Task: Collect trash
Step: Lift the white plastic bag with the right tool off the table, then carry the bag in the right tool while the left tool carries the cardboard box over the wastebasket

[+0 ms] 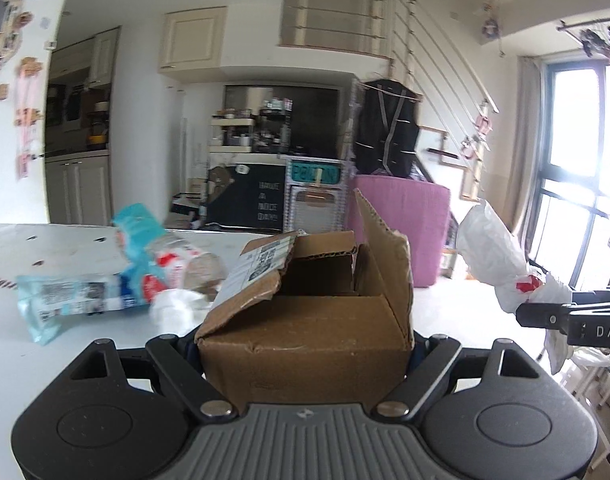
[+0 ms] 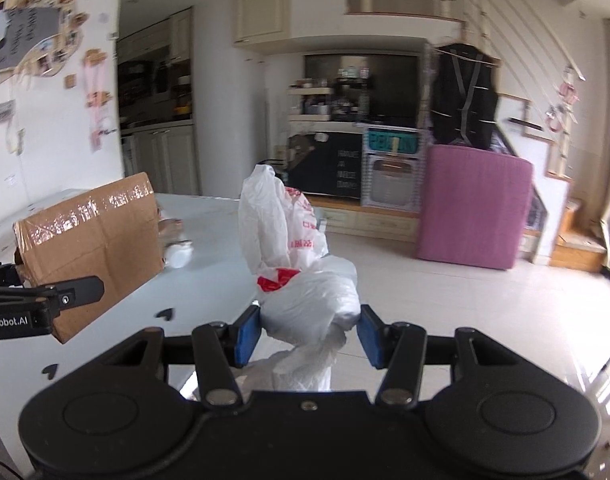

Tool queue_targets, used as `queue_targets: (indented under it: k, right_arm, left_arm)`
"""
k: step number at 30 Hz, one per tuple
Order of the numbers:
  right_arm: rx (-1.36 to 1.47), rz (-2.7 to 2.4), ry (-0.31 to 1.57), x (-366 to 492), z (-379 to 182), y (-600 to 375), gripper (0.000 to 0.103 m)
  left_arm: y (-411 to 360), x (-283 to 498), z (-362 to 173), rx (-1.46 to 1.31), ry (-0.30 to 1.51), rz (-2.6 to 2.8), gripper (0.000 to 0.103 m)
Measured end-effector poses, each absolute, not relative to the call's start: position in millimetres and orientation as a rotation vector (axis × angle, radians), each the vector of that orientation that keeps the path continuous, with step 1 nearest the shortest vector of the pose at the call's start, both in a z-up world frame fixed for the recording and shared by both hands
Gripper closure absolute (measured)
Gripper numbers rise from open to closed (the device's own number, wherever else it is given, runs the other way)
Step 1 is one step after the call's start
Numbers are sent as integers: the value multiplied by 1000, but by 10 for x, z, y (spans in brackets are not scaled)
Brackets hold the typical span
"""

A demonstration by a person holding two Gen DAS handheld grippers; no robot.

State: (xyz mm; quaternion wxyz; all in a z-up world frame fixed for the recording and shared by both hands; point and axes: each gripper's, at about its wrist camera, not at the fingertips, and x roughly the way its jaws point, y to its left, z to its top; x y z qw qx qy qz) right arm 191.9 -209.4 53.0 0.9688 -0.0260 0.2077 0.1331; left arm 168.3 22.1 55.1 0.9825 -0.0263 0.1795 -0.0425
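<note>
My left gripper [image 1: 305, 346] is shut on a brown cardboard box [image 1: 305, 332] with torn, open flaps and a shipping label, and holds it above the white table [image 1: 45, 248]. The box hides most of the fingers. In the right wrist view the box [image 2: 93, 240] hangs at the left, with the left gripper [image 2: 65, 300] on its side. My right gripper [image 2: 309, 334] is shut on a bunched white plastic bag with red print [image 2: 305, 280], squeezed between its blue pads [image 2: 247, 332]. The left wrist view shows that bag [image 1: 493, 256] at the right, sticking up from the right gripper [image 1: 545, 316].
Blue-and-white plastic packaging [image 1: 105, 280] and a crumpled white wad [image 1: 177, 308] lie on the table behind the box. The table edge [image 2: 209, 280] runs diagonally, with tiled floor [image 2: 465, 300] beyond it. A pink upholstered block [image 2: 473, 208], cabinets and a staircase stand further off.
</note>
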Motion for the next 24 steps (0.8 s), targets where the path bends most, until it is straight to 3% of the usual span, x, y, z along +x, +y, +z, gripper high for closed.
queue_targets:
  k: [11,24]
  right_arm:
    - [9,123,435,1865,400,-2789,50]
    - [81,-17,514,2181,-61,-3302,50]
  left_arm:
    - [-491,2038,527,4,397,-212,17]
    - [-1226,2680,93,75,520,-306,17]
